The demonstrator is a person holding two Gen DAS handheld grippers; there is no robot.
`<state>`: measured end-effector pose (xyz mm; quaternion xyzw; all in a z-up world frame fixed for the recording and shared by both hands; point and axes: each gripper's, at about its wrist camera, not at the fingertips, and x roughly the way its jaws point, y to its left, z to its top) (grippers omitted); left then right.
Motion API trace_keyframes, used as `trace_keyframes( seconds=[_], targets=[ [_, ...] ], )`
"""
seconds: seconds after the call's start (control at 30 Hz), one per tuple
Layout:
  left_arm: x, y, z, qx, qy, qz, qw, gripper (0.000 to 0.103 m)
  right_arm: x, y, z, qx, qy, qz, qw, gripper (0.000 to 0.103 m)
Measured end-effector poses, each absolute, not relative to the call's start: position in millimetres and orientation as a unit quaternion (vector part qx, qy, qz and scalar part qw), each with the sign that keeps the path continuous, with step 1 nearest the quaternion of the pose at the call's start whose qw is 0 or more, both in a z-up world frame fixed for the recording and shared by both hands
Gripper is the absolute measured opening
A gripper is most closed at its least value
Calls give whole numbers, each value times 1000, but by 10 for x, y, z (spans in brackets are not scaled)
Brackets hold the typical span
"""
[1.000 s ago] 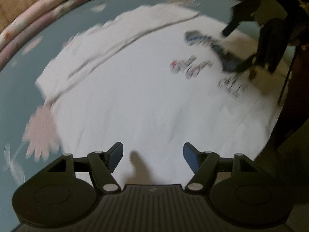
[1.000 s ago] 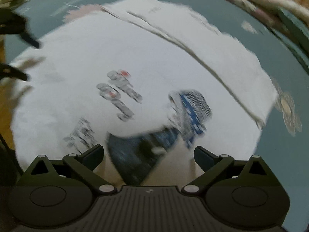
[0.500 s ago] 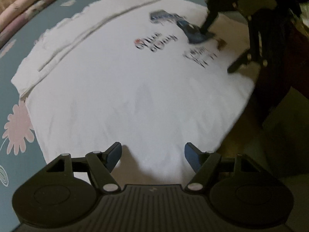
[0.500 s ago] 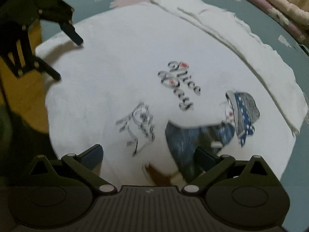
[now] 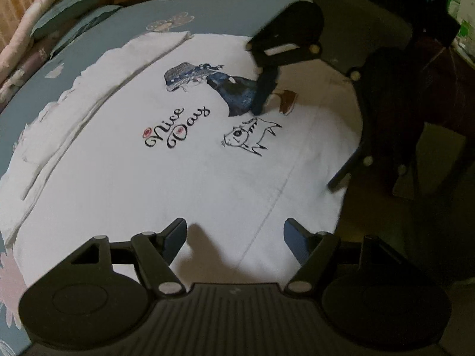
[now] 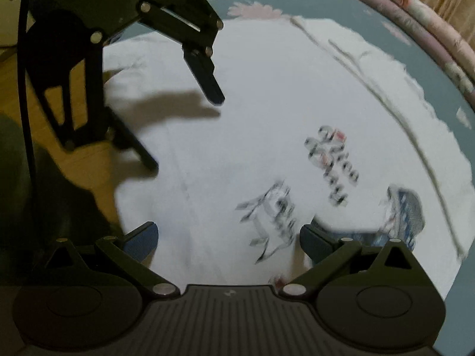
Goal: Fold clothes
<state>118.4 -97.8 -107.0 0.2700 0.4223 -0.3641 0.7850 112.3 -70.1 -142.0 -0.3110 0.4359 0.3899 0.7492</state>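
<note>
A white T-shirt (image 5: 184, 184) lies flat on a blue bedsheet (image 5: 225, 12), printed with "Nice Day" (image 5: 175, 129), a girl in a hat and a line-drawn animal. Its far side is folded over in a strip (image 5: 98, 89). My left gripper (image 5: 234, 235) is open over the shirt's near edge, close to a seam. My right gripper (image 6: 228, 237) is open and empty above the blurred print (image 6: 276, 207). Each gripper shows in the other's view: the right (image 5: 297, 136), the left (image 6: 187, 133).
The blue sheet has pink flower prints (image 5: 9, 279). Rolled pink floral bedding (image 6: 427, 29) and grey-blue pillows (image 5: 68, 9) line the far side. The bed edge drops to a wooden floor (image 6: 17, 95) and a dark area (image 5: 430, 207) beside the shirt.
Both grippers have swung toward the bed-edge side of the shirt and moved closer to each other. Both stay open and empty. The shirt lies as before.
</note>
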Motion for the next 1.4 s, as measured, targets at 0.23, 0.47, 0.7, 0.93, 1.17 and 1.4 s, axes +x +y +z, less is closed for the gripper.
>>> trace_keyframes(
  seconds=[0.23, 0.47, 0.7, 0.93, 1.17, 1.4],
  targets=[
    [988, -1065, -968, 318, 397, -408, 758, 74, 848, -861, -1303, -336, 436, 387, 740, 103],
    [575, -1285, -1161, 468, 233, -489, 698, 74, 638, -807, -1450, -444, 350, 411, 715, 103],
    [336, -1424, -1441, 521, 159, -524, 655, 74, 426, -794, -1720, -524, 267, 420, 691, 103],
    [257, -1577, -1636, 563, 112, -495, 652, 74, 265, -818, -1947, -607, 148, 386, 679, 103],
    [263, -1579, -1603, 564, 87, -484, 664, 74, 256, -861, -1856, -625, 90, 373, 680, 103],
    [307, -1628, -1595, 557, 85, -474, 676, 77, 208, -887, -1676, -624, 58, 368, 687, 103]
  ],
)
